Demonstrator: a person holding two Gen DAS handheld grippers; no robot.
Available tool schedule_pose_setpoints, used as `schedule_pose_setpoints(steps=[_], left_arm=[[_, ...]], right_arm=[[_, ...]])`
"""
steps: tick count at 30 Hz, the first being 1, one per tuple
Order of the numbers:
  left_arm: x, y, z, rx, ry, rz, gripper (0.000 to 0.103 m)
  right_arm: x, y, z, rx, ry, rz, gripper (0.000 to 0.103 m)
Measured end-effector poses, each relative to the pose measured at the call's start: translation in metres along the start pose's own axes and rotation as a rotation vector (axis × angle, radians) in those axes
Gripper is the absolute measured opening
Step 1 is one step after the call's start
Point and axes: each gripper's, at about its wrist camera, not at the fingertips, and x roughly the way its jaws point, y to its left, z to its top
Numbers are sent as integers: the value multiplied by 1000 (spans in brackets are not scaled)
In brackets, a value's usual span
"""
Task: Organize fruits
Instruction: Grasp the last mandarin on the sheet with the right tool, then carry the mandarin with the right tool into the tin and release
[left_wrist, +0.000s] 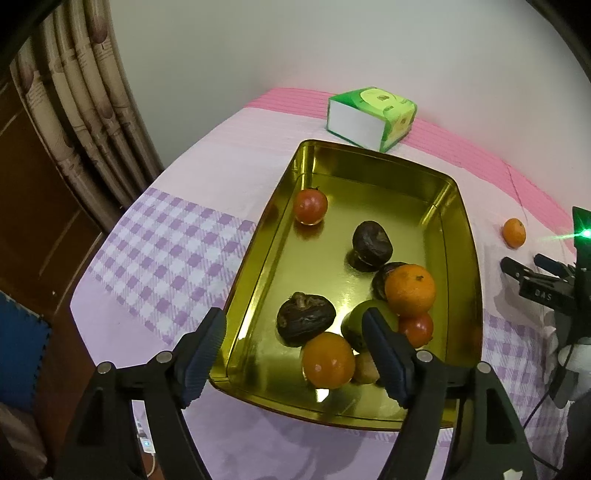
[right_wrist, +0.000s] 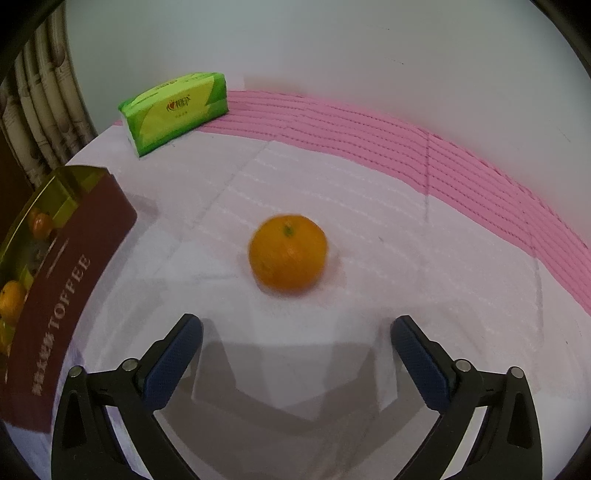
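Table (right_wrist: 332, 177) under lilac cloth, pink stripes at far edge, checks near tin; grey wall, curtain (left_wrist: 85, 122) at left. Tin (left_wrist: 373, 173) holds fruits; lone orange (right_wrist: 288, 254) on cloth right of it. Tissue box (right_wrist: 173, 110) behind. Left gripper (left_wrist: 293, 326) apart over tin, right gripper (right_wrist: 295, 332) apart before orange, both empty.
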Motion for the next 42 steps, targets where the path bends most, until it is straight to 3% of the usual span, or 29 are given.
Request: schedule_pose_setpoints(steps=[4,6,13,15,42], left_arm=[[0,0,1,-6,-1,2,74],[0,0,0,-4,-2,1,74],[0,-2,0,4,-10,-7,76],[0,-2,0,1,-9,-7,76],[4,1,1,-14,-2,16,87]], right_arm=[[4,7,12,1,-15,1,85],[5,9,16,9,-23,-3,73],[6,9,23,18,-37,-3,54],[6,8,23,17,-38,0,43],[-13,26,6,-12,-37,45,42]])
